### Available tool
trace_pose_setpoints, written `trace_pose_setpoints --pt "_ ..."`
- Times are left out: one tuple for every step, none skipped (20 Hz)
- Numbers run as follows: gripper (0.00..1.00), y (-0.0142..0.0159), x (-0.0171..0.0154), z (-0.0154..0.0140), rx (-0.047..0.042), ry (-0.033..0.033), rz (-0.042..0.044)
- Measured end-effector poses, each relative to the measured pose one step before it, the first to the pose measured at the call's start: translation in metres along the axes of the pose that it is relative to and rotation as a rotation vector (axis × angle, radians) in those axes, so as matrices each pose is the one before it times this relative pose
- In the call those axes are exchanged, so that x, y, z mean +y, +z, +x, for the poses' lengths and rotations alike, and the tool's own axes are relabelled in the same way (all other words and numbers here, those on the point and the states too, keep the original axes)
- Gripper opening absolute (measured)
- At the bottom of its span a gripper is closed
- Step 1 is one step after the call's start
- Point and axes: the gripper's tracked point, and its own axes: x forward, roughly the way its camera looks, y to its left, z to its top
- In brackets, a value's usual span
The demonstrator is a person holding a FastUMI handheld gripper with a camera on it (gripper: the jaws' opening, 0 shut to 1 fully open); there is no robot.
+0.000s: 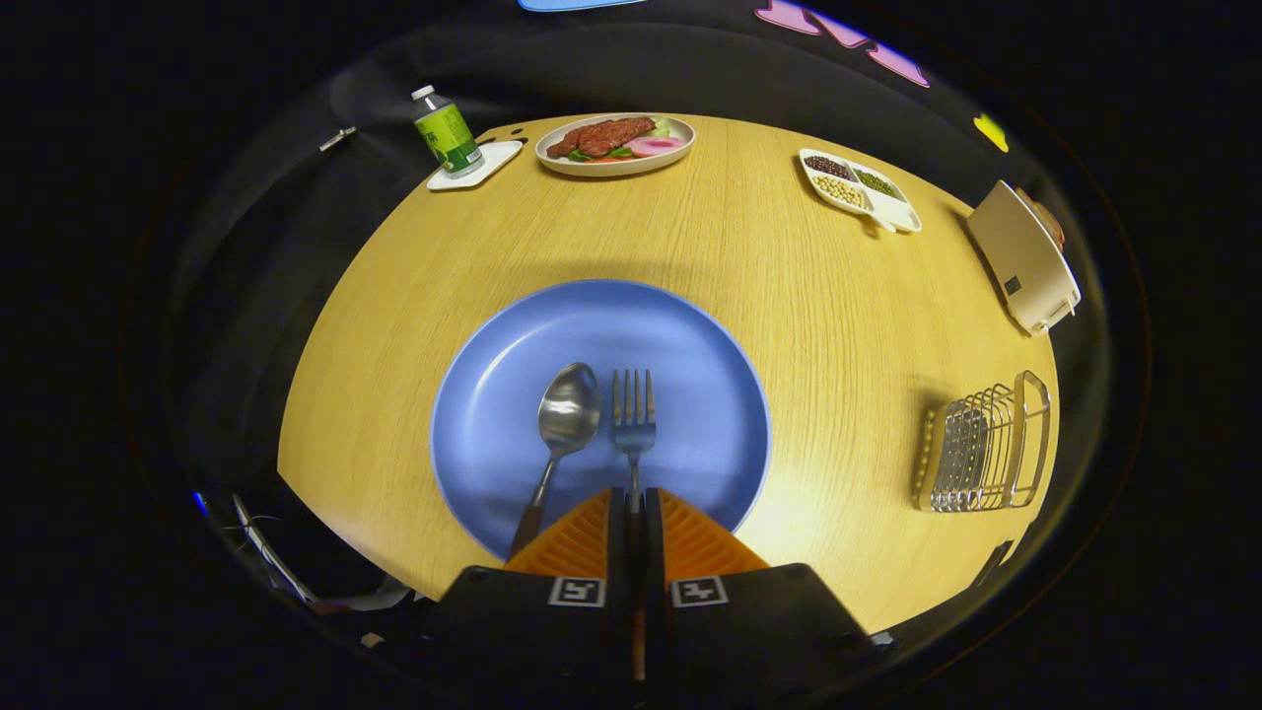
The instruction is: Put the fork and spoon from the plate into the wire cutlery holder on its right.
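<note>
The fork (pixel 634 419) is lying tines-forward on the blue plate (pixel 493 434) beside the spoon (pixel 564 424), its handle running back into the narrow gap of the gripper (pixel 635 498), whose fingers are pressing in on it from both sides. Bare wooden table (pixel 749 266) is stretching between the plate's rim and the wire cutlery holder (pixel 981 449), which is sitting near the table's right edge, well apart from the plate.

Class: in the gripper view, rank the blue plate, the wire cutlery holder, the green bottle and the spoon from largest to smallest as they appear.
1. Blue plate, though it lies nearest.
2. Wire cutlery holder.
3. Spoon and green bottle: unsure, since the bottle stands much farther off.
The gripper is closed on the fork handle.
</note>
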Motion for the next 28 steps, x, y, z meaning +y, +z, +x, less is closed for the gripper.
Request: trace_pose_setpoints --pt "0.08 0.00105 -0.00040 -0.00053 -0.00349 0.00525 0.00389" --pt "0.08 0.00246 0.00088 -0.00067 -0.00796 0.00877 0.00212" --pt "0.09 0.00401 -0.00038 -0.00270 -0.01756 0.00145 0.00272" --pt "0.08 0.00393 0.00040 -0.00281 -0.01925 0.00288 -0.00242" --pt "0.08 0.00411 -0.00069 -0.00289 -0.01280 0.00210 -0.00827" --pt "0.08 0.00352 -0.00040 -0.00400 -0.01280 0.00258 -0.00451" --pt "0.08 0.00298 -0.00005 -0.00322 -0.00792 0.00602 0.00184" --pt "0.08 0.00301 0.00065 -0.00434 -0.00837 0.01104 0.00646" --pt "0.08 0.00429 0.00018 -0.00587 -0.00884 0.01062 0.01089" --pt "0.08 0.00429 0.00023 -0.00776 -0.01387 0.01265 0.01087" --pt "0.08 0.00532 -0.00044 -0.00977 -0.01425 0.01434 0.00516" --pt "0.08 0.00436 -0.00270 -0.01082 -0.01419 0.01191 -0.00024" --pt "0.08 0.00403 -0.00489 -0.01162 -0.01220 0.01027 -0.00236" --pt "0.08 0.00350 -0.00776 -0.01233 -0.00978 0.00484 -0.00128" --pt "0.08 0.00362 -0.00964 -0.01281 -0.01167 0.00003 0.00235" --pt "0.08 0.00346 -0.01034 -0.01322 -0.00983 -0.00034 0.00405" --pt "0.08 0.00258 -0.01217 -0.01262 -0.00835 -0.00458 0.00533" --pt "0.08 0.00095 -0.01415 -0.01224 -0.00332 -0.00767 0.00111" --pt "0.08 -0.00157 -0.01553 -0.01172 0.01218 -0.00828 -0.00310" --pt "0.08 -0.00017 -0.01431 -0.00939 -0.00189 -0.01225 0.00209" --pt "0.08 -0.00050 -0.01672 -0.01079 0.00021 -0.01455 0.00267" --pt "0.08 -0.00372 -0.01448 -0.00634 0.01060 -0.01401 -0.00061" --pt "0.08 -0.00565 -0.01636 -0.00768 0.01868 -0.01574 -0.00941" --pt "0.08 -0.00426 -0.01343 -0.00328 0.01671 -0.01217 -0.00969" --pt "0.08 -0.00355 -0.01263 -0.00409 0.00954 -0.00892 -0.00703" --pt "0.08 -0.00415 -0.01010 -0.00326 0.01154 -0.00223 -0.00546" --pt "0.08 -0.00284 -0.01013 -0.00157 0.01018 -0.00311 -0.00172" --pt "0.08 -0.00409 -0.00997 0.00030 0.01200 -0.00404 0.00072"
